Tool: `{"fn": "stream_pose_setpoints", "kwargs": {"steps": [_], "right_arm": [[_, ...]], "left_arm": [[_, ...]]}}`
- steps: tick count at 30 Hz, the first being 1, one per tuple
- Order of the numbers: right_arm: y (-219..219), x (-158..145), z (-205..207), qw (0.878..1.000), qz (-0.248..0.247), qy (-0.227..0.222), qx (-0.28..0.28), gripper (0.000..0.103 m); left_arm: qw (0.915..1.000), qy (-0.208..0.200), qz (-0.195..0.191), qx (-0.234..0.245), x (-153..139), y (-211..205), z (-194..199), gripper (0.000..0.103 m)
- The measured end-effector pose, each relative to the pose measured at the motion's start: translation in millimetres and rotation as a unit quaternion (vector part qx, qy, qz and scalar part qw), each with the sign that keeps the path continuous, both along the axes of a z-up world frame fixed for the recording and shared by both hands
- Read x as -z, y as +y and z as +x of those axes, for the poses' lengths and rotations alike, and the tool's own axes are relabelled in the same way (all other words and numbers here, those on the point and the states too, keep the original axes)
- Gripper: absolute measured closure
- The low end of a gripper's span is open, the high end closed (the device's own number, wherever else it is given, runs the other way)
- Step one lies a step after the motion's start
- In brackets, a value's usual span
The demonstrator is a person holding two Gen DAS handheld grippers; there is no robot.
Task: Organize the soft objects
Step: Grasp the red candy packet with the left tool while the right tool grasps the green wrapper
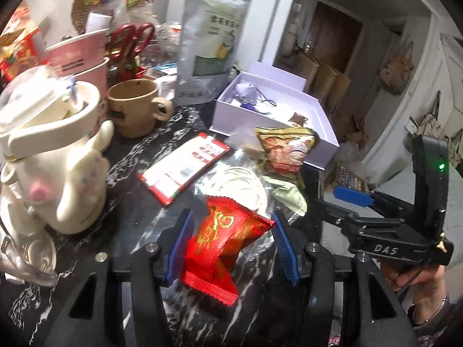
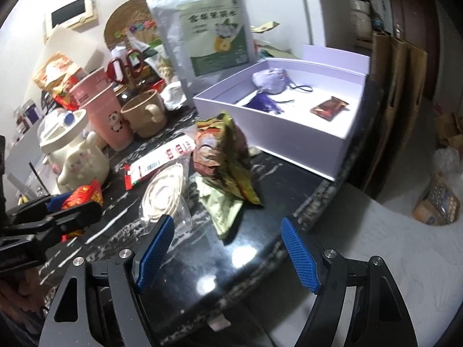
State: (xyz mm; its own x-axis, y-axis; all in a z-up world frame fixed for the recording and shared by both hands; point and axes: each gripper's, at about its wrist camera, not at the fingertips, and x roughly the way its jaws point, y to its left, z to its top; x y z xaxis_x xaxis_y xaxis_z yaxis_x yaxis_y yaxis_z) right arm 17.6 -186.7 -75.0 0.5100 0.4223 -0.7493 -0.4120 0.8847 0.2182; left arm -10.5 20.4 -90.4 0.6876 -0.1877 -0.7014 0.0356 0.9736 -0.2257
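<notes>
My left gripper [image 1: 233,217] is shut on a red snack packet [image 1: 222,248], lifted a little off the black marble table [image 1: 139,211]; the packet [image 2: 84,196] also shows at the left of the right wrist view. My right gripper [image 2: 227,221] stands open over the table's near edge with nothing between its pads. Just beyond it lie a pale green packet [image 2: 222,211], a clear bag with a white coil [image 2: 167,196] and a green-gold snack bag [image 2: 222,156]. Behind them, an open lilac box [image 2: 269,127] holds a purple pouch [image 2: 269,81] and a small brown packet [image 2: 328,108].
A cream rabbit mug [image 1: 66,167], a tan mug [image 1: 136,110], a pink cup [image 2: 101,107], red scissors [image 1: 133,40] and a tall silver pouch [image 1: 211,43] crowd the back left. A red-and-white flat packet [image 1: 185,164] lies mid-table. The table's curved edge [image 2: 324,199] drops off on the right.
</notes>
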Motion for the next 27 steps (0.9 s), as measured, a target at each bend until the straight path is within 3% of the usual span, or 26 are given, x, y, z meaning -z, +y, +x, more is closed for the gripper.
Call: {"fn": "stream_pose_setpoints", "kwargs": {"steps": [5, 10, 23, 27], "right_arm": [[13, 15, 12, 1.0, -0.015, 0.012, -0.007, 0.031], [15, 28, 30, 0.998, 0.019, 0.052, 0.009, 0.046], [12, 24, 40, 0.997, 0.051, 0.048, 0.039, 0.046], [15, 29, 45, 0.996, 0.047, 0.061, 0.043, 0.053]], "left_arm": [[0.9998, 0.01, -0.005, -0.017, 5, 9, 3, 0.048], [0.9995, 0.014, -0.01, -0.028, 6, 13, 6, 0.048], [0.9994, 0.013, -0.017, -0.028, 6, 18, 11, 0.048], [0.9994, 0.015, -0.02, -0.023, 7, 17, 14, 0.048]]}}
